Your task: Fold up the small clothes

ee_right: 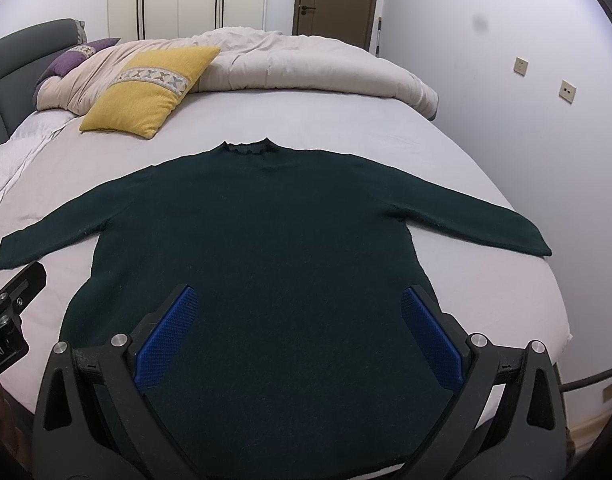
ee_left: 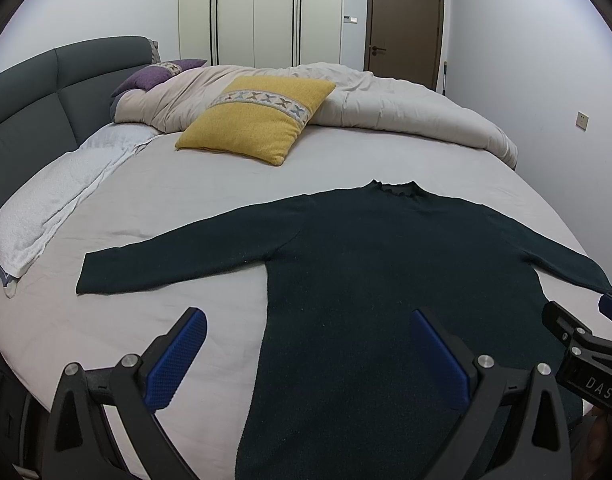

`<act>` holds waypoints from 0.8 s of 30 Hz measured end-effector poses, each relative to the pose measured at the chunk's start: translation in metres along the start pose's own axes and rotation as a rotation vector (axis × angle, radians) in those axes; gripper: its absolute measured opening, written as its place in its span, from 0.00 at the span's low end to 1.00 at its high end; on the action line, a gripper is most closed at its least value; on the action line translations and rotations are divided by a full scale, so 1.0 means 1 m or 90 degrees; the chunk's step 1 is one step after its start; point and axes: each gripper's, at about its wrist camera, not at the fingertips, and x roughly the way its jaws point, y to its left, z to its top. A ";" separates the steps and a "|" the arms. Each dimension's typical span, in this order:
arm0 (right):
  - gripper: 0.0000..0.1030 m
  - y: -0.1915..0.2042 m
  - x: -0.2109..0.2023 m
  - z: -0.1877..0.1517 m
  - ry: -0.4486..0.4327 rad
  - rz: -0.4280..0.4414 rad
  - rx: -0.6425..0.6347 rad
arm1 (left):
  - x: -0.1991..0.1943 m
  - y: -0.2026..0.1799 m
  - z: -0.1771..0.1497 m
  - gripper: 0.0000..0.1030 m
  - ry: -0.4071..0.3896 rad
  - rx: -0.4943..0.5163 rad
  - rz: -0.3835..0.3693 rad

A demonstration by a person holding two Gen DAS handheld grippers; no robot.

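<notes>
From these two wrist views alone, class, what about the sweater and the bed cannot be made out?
- Sweater hem: cut off by the bottom edge and hidden behind the right claw in the right wrist view.
- Right claw in the left wrist view: mostly cut off by the right edge.
- Purple pillow: partly hidden by the duvet.

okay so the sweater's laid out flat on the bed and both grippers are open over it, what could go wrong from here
The dark sweater is thick knit, so a pinch by the right gripper or left gripper may catch only the top layer. Its right sleeve ends near the edge of the bed and could slide off when pulled.
</notes>
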 end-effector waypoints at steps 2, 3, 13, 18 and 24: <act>1.00 0.001 0.000 -0.001 0.000 0.000 -0.001 | 0.005 0.002 -0.009 1.00 0.001 -0.002 -0.002; 1.00 0.002 0.001 -0.001 0.001 0.000 -0.001 | 0.007 0.002 -0.011 1.00 0.001 -0.002 -0.003; 1.00 0.010 0.008 -0.002 0.009 -0.001 -0.008 | 0.012 0.021 -0.016 1.00 0.020 -0.042 -0.036; 1.00 0.018 0.018 0.003 0.016 0.028 -0.011 | 0.025 0.066 -0.025 1.00 0.032 -0.137 -0.114; 1.00 0.039 0.036 0.020 0.030 0.132 -0.006 | 0.045 0.145 -0.042 1.00 0.033 -0.292 -0.217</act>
